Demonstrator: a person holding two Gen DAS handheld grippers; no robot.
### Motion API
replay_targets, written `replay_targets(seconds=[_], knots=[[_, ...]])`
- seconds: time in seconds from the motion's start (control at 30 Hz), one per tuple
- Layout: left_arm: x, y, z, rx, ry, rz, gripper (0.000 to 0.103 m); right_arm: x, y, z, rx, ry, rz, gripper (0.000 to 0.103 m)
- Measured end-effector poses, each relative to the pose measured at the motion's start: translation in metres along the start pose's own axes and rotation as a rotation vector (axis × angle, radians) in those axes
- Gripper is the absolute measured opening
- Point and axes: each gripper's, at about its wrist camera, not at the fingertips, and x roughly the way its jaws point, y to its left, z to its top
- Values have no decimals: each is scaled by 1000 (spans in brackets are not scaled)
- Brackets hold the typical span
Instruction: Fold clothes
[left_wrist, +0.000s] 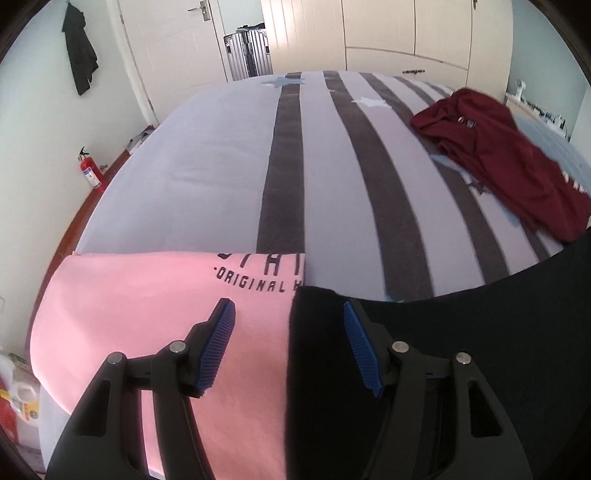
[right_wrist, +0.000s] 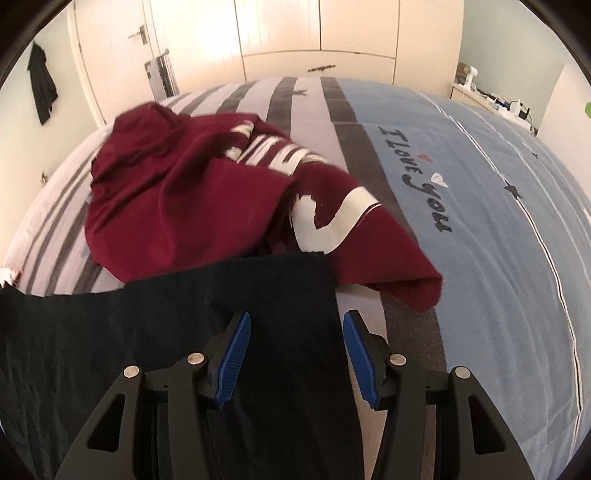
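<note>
A black garment (left_wrist: 461, 350) lies spread along the near edge of the bed, and its right end (right_wrist: 184, 332) shows in the right wrist view. My left gripper (left_wrist: 289, 345) stands open over its left edge, where it meets a folded pink shirt (left_wrist: 147, 314) with dark lettering. My right gripper (right_wrist: 296, 356) is open too, straddling the black garment's right edge with cloth between the blue pads (right_wrist: 232, 365). A crumpled maroon shirt (right_wrist: 207, 195) with white print lies just beyond the black one; in the left wrist view the maroon shirt (left_wrist: 509, 162) sits far right.
The bed has a grey-striped sheet (left_wrist: 221, 177) on the left and a blue part (right_wrist: 498, 221) on the right. Beyond it are a wardrobe (left_wrist: 388, 29), a door, a silver suitcase (left_wrist: 247, 51), a fire extinguisher (left_wrist: 90, 171) and a dark jacket (left_wrist: 79, 51) on the wall.
</note>
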Motion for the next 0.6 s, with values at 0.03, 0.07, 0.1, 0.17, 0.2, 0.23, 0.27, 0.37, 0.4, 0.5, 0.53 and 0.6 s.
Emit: replay_targets(seconds=[0.03,0.07,0.1,0.17,0.2,0.23,0.27,0.37,0.4,0.5,0.53,0.6], knots=[[0,0,-1,0,-1,-5,44,3,1,0,-5,5,-3,48],[0,1,-1,0,-1,-9,41,6,2,0,-10,10,-6,48],[1,1,-2,3,0,-13,35,9,2,-1,-16,17,-8,48],[3,0,-3,22,10,-17,26,12,3,-3,-31,25,-12,48],[4,-1,-4,31,15,-19,21,13,3,-4,-31,25,-11,48],[5,-1,-4,40,20,-21,18,13,2,-4,-24,27,-8,48],[5,-1,-4,46,23,-23,15,13,1,-4,-15,29,-2,48],[2,-1,-4,42,14,-24,13,11,-1,-3,-6,29,16,48],[2,-1,-4,43,15,-22,13,9,0,-3,-12,27,24,48],[4,-1,-4,39,21,-21,13,4,1,-5,-40,23,38,48],[5,-2,-4,38,24,-21,13,4,2,-6,-51,23,40,48],[6,-2,-4,36,27,-20,14,3,2,-8,-72,26,30,48]])
